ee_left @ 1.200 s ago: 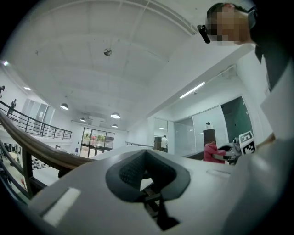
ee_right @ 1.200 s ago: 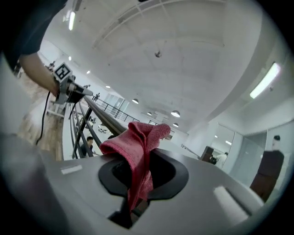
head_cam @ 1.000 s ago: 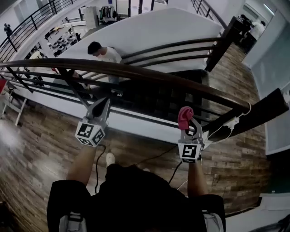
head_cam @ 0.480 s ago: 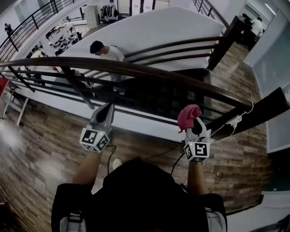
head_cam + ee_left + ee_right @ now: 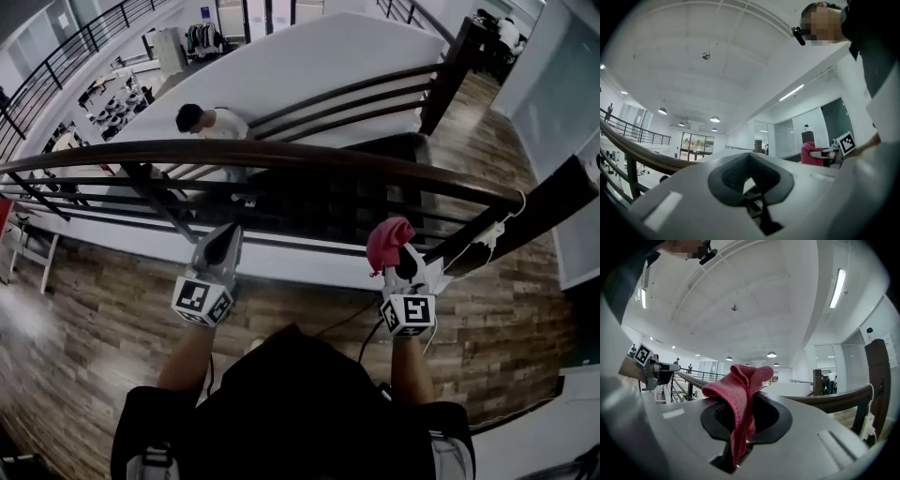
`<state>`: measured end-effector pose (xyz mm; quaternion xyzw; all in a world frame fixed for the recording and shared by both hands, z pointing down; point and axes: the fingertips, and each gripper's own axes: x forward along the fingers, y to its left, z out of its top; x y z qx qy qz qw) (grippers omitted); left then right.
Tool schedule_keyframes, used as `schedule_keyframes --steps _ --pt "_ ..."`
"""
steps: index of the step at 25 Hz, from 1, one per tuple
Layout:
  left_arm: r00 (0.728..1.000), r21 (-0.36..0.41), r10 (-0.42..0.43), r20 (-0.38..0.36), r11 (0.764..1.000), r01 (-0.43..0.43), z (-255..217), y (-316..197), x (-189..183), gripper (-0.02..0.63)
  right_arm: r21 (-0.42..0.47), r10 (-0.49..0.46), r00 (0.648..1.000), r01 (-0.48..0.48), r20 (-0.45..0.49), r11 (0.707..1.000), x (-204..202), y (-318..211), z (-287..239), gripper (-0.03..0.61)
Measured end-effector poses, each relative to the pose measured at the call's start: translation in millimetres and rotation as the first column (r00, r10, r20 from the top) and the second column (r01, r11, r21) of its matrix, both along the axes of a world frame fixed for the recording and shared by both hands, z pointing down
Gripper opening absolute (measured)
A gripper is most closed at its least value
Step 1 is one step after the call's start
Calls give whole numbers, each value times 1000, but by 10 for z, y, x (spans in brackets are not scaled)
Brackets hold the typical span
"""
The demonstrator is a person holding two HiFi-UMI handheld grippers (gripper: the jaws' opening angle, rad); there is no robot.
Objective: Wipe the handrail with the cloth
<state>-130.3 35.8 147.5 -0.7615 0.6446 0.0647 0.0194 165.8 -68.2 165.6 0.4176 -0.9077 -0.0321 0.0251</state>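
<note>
The dark brown handrail curves across the head view from far left to a post at the right. It also shows as the handrail and the handrail in the two gripper views. My right gripper is held just on my side of the rail, shut on a pink cloth that bunches up above its tips. The cloth hangs down between the jaws of the right gripper. My left gripper is shut with nothing in it, on my side of the rail. The left gripper points up past the rail.
Thin dark lower rails run under the handrail. Beyond them a stairwell drops away, with a person on the stairs. A dark newel post stands at the back right. A white cable hangs near the rail's right end. Wood floor lies underfoot.
The left gripper has drifted a little right and down. The right gripper has stayed almost in place with the cloth clamped; the cloth's top has bunched wider. The view has shifted.
</note>
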Motion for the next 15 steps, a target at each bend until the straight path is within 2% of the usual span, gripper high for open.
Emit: schedule_keyframes --steps 15 --pt "999 -4 28 -30 1000 -28 117 -39 23 -2 -16 39 999 -39 -36 999 155 60 61 43"
